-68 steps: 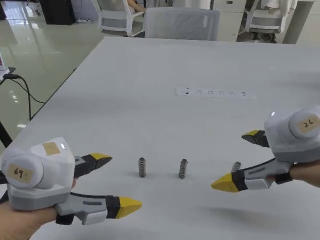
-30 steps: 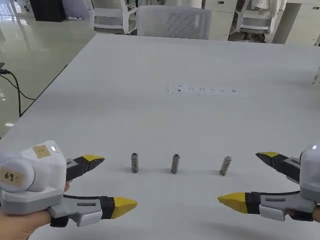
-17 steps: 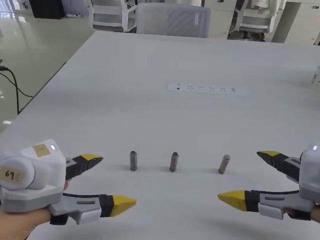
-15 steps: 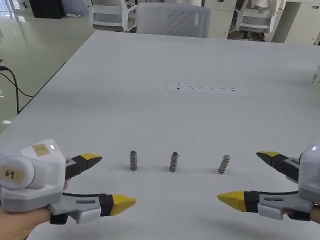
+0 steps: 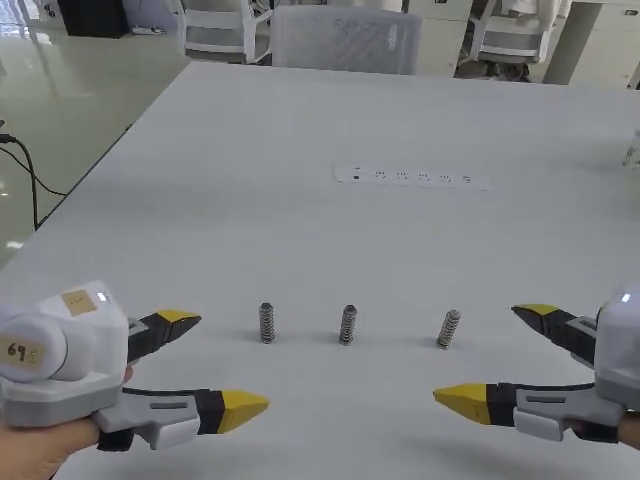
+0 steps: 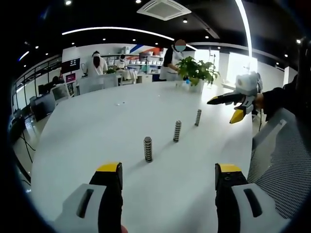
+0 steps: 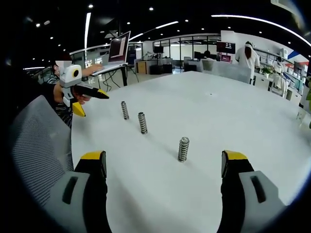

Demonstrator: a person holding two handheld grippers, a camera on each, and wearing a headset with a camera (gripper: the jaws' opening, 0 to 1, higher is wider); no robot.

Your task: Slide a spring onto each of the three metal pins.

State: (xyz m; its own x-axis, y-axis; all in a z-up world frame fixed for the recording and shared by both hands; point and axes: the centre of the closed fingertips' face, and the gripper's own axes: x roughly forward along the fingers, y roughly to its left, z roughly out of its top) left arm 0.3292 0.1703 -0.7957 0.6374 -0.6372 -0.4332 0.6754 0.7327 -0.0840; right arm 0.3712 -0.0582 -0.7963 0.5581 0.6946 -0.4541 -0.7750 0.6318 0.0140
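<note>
Three small metal springs stand upright in a row on the white table: left spring (image 5: 267, 322), middle spring (image 5: 347, 325), right spring (image 5: 449, 329). Whether a pin runs inside each coil I cannot tell. My left gripper (image 5: 213, 361) hovers open at the near left, short of the left spring (image 6: 147, 149), with nothing between its jaws. At the near right my right gripper (image 5: 494, 355) is open too and holds nothing, the right spring (image 7: 183, 149) just ahead of it. Each gripper view looks down the row to the other gripper: right gripper (image 6: 233, 103), left gripper (image 7: 89, 98).
A flat white power strip (image 5: 410, 179) lies further back on the table. Office chairs (image 5: 345, 42) stand at the far end. The table's left edge (image 5: 95, 180) drops to the floor. A potted plant (image 6: 197, 71) and people are in the background.
Since the oldest frame my right gripper has drawn back from beside the right spring toward the near right. Over the last second both grippers stay almost still.
</note>
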